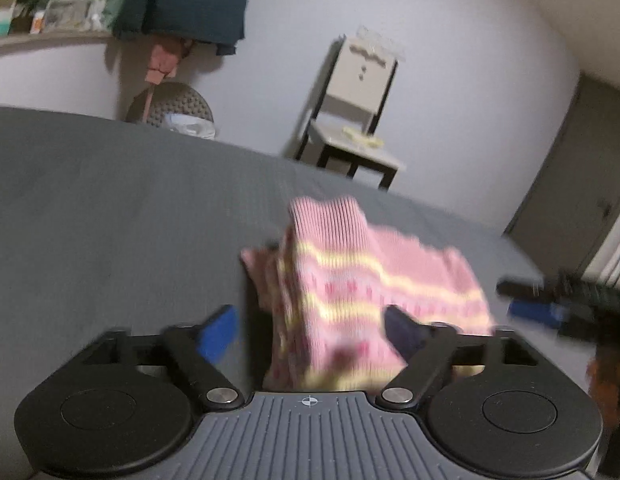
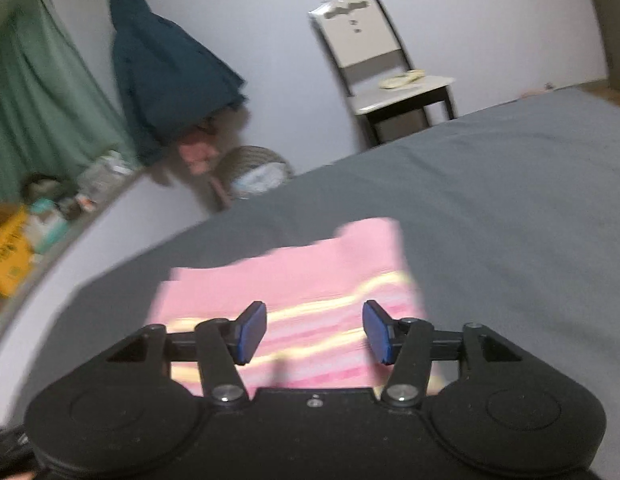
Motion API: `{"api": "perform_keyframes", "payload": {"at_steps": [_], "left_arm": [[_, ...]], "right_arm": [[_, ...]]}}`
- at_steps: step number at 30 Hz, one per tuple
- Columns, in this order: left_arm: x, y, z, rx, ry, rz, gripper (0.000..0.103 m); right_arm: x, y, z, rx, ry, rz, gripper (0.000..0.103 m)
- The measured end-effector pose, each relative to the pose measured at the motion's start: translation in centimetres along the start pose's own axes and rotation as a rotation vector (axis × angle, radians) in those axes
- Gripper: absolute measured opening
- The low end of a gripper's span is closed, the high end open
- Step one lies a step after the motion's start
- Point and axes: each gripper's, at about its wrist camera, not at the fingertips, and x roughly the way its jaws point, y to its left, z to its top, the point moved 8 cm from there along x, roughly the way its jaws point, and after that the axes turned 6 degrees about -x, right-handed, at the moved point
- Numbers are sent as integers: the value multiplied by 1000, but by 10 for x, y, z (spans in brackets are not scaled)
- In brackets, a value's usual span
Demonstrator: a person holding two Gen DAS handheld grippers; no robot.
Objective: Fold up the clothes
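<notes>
1. While the pink striped knit garment [image 1: 350, 276] lies bunched near the grey bed's [image 1: 109, 208] edge, bare sheet spreads all around.
2. Left gripper [image 1: 310, 332]: jaws wide apart, cloth between, unpinched.
3. Right gripper [image 2: 314, 332]: jaws half-spread over the garment, gripping nothing.

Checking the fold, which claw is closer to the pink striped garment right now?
Left. The left claw is open around the bunched pink striped garment; the right claw is open just before its edge.
</notes>
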Motion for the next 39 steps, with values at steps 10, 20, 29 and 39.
{"api": "perform_keyframes", "payload": {"at_steps": [10, 20, 29, 39], "left_arm": [[93, 49, 44, -414, 239, -100, 59], [131, 64, 10, -610, 162, -137, 41], [124, 59, 1, -530, 150, -78, 41], [137, 52, 15, -427, 125, -38, 0]], "right_arm": [[-1, 47, -38, 11, -72, 158, 56], [1, 41, -42, 61, -67, 204, 56], [-2, 35, -44, 105, -70, 207, 56], [1, 37, -47, 94, -60, 212, 56]]}}
